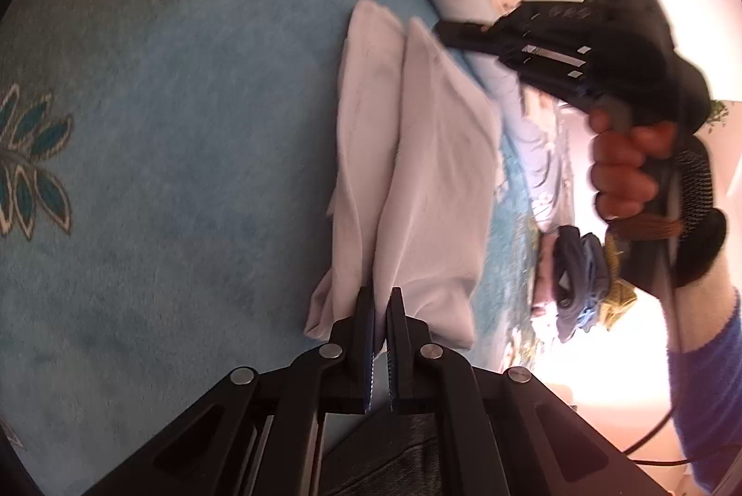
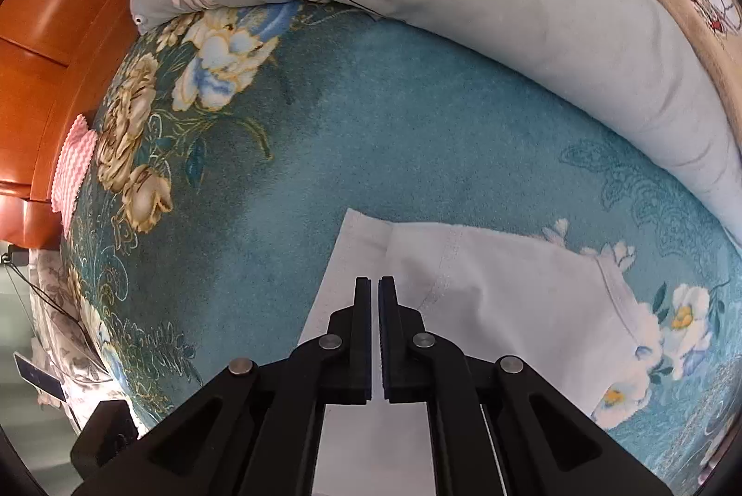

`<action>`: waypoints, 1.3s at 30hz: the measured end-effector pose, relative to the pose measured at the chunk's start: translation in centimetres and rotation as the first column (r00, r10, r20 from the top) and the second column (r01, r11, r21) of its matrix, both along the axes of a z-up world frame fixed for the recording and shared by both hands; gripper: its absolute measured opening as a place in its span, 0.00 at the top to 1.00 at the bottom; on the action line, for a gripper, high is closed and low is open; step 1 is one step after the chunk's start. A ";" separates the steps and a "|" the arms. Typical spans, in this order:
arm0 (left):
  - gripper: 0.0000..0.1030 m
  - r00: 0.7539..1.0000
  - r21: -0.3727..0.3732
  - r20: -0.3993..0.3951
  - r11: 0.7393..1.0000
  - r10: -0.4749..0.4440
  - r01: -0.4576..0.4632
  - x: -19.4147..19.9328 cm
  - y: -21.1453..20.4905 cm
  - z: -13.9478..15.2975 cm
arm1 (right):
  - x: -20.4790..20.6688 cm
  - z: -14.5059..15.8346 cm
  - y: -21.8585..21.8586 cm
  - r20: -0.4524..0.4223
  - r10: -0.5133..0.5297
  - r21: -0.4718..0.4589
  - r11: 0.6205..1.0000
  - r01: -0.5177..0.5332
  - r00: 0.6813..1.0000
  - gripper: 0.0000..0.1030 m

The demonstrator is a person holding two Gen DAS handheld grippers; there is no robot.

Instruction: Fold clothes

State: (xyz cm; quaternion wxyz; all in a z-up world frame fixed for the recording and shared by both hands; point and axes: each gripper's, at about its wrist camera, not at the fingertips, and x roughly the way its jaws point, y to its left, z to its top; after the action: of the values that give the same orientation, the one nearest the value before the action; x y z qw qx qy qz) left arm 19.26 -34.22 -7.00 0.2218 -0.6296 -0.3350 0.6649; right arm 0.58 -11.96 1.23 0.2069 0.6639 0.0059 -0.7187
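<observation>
Here, the soft white cloth garment lies on the teal flowered bedspread, stretching straight away from the left gripper pinching its near end, while the right gripper hovers above it, nearly closed on nothing.

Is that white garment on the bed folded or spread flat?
Folded: the white garment lies doubled, one layer overlapping another, and the left gripper pinches its edge.

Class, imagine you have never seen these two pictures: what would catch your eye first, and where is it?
First, the white garment, lying in folds mid-frame on the teal floral blanket, its near edge pinched by the left gripper. Next, the right gripper, held in a hand at upper right above the cloth.
</observation>
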 end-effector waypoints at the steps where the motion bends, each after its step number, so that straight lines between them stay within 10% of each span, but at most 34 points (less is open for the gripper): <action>1: 0.94 1.000 -0.012 0.010 1.000 0.005 -0.005 0.0 -0.1 -0.3 | 0.0 0.2 0.5 -0.005 -0.012 -0.014 1.000 0.012 1.000 0.97; 5: 0.92 0.998 -0.015 0.034 0.999 0.045 -0.044 0.1 -0.2 -1.1 | 0.7 1.4 4.8 -0.038 -0.096 -0.055 0.994 0.093 0.995 0.93; 8: 0.88 0.999 -0.039 0.020 0.998 0.042 -0.041 0.2 0.1 -0.6 | 3.0 1.0 9.8 -0.024 -0.186 -0.089 0.979 0.184 0.982 0.61; 12: 0.64 0.999 -0.165 0.017 0.986 0.039 -0.035 0.4 -0.7 -0.1 | 8.2 -1.8 15.8 0.129 -0.261 -0.158 0.947 0.279 0.957 0.59; 19: 0.64 0.986 -0.196 0.053 0.970 0.158 -0.145 2.4 -4.2 0.7 | 14.6 -6.4 17.0 0.349 -0.275 -0.286 0.879 0.381 0.896 0.47; 25: 0.61 0.979 -0.212 0.035 0.958 0.203 -0.191 4.4 -5.2 2.6 | 16.0 -7.7 15.5 0.387 -0.293 -0.305 0.854 0.422 0.874 0.49; 30: 0.61 0.975 -0.225 0.028 0.952 0.219 -0.208 4.8 -6.3 3.8 | 16.4 -7.1 14.5 0.379 -0.306 -0.328 0.838 0.436 0.873 0.89; 35: 0.61 0.978 -0.228 -0.002 0.952 0.209 -0.204 4.6 -4.9 5.1 | 15.9 -5.2 16.6 0.352 -0.295 -0.371 0.827 0.422 0.888 0.93; 39: 0.61 0.983 -0.239 -0.006 0.954 0.183 -0.179 3.9 -3.4 5.2 | 12.9 -3.0 20.5 0.257 -0.245 -0.295 0.901 0.317 0.935 0.93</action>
State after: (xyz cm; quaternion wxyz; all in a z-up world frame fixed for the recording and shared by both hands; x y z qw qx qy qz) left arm 23.15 -37.65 -1.85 0.0802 -0.6237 -0.3108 0.7127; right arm 13.47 8.58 -1.72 0.2085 0.6867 -0.2337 -0.6560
